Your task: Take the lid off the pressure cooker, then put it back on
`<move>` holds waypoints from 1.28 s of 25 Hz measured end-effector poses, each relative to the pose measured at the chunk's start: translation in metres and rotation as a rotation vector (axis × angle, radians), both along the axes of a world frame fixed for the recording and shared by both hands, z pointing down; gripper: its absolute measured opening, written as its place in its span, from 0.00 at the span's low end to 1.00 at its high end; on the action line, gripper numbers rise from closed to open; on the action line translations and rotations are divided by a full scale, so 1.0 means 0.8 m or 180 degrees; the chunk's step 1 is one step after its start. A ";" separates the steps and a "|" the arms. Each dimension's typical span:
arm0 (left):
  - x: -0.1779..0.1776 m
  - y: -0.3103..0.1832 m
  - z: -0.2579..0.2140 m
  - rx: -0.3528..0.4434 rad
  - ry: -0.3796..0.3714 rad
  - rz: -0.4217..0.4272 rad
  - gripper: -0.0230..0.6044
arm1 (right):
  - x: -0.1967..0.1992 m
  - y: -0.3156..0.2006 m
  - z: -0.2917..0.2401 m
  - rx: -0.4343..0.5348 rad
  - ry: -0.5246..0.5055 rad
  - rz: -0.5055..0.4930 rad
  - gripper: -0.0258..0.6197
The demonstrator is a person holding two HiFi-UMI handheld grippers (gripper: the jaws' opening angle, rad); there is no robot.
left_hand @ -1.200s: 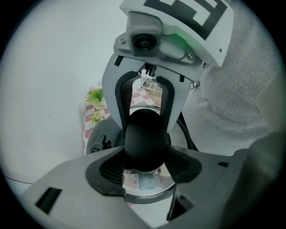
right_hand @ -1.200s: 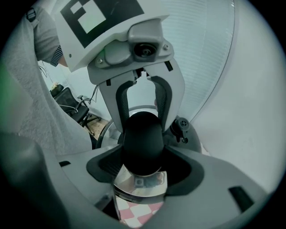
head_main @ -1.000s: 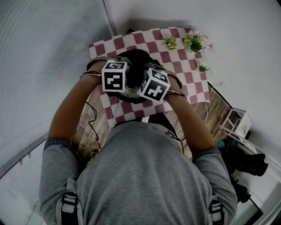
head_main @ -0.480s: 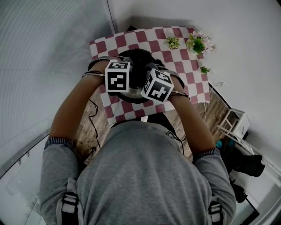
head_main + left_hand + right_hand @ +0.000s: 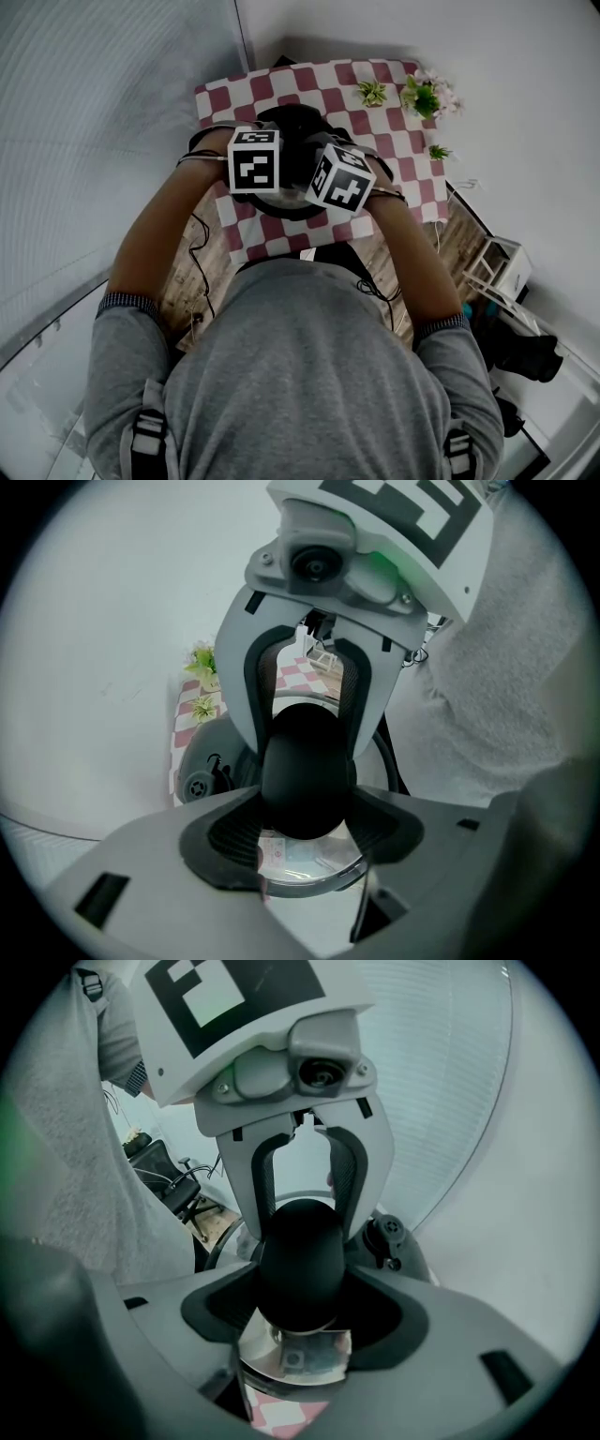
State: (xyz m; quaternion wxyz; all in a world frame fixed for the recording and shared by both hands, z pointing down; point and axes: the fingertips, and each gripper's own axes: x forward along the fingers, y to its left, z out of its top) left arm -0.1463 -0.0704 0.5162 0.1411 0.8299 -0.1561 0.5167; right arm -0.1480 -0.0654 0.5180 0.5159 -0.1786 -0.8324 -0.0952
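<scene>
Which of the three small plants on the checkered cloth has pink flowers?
The corner plant, far right; the plant left of it and the nearer one show no pink.

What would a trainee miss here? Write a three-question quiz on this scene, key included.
1. True or false: the left tongs hold nothing.
2. Multiple choice: the cloth under the pressure cooker is A) plain white, B) red-and-white checked, C) blue striped.
3. Fill in: at the cloth's far right corner in the head view stand small ___.
Key: 1. False: the left tongs, like the right tongs, are shut on the cooker's black handle. 2. B. 3. Plants.
</scene>
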 end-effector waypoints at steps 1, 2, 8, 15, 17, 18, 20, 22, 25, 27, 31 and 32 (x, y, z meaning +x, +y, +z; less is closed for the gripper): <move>0.000 0.000 0.000 -0.0013 -0.0003 -0.0021 0.51 | 0.000 0.000 0.000 -0.0010 0.0008 -0.0027 0.49; -0.001 0.000 0.000 -0.0020 0.0015 -0.0039 0.51 | 0.000 0.000 0.001 -0.0028 0.0027 -0.0050 0.49; 0.000 -0.008 0.008 0.0006 0.0186 -0.0179 0.52 | 0.003 -0.010 0.014 -0.0015 0.0267 -0.0070 0.49; 0.002 -0.008 0.009 0.0041 0.0208 -0.0284 0.52 | 0.006 -0.007 0.017 -0.0041 0.0372 -0.0223 0.50; 0.002 -0.009 0.009 0.0034 0.0207 -0.0337 0.52 | 0.005 -0.006 0.018 -0.0043 0.0383 -0.0318 0.50; 0.002 -0.009 0.009 0.0027 0.0206 -0.0369 0.52 | 0.005 -0.006 0.018 -0.0040 0.0387 -0.0359 0.50; 0.003 -0.011 0.010 -0.0009 0.0189 -0.0456 0.52 | 0.006 -0.007 0.019 -0.0035 0.0397 -0.0442 0.50; 0.003 -0.010 0.012 -0.0052 0.0167 -0.0549 0.51 | 0.007 -0.007 0.020 -0.0049 0.0407 -0.0545 0.50; 0.002 -0.010 0.012 -0.0061 0.0158 -0.0661 0.51 | 0.006 -0.005 0.021 -0.0060 0.0432 -0.0668 0.50; 0.001 -0.011 0.013 -0.0074 0.0124 -0.0726 0.52 | 0.007 -0.005 0.022 -0.0063 0.0448 -0.0734 0.51; 0.002 -0.012 0.013 -0.0105 0.0100 -0.0908 0.52 | 0.007 -0.005 0.020 -0.0044 0.0482 -0.0920 0.51; 0.002 -0.012 0.013 -0.0103 0.0114 -0.0974 0.52 | 0.007 -0.006 0.020 -0.0039 0.0489 -0.0991 0.51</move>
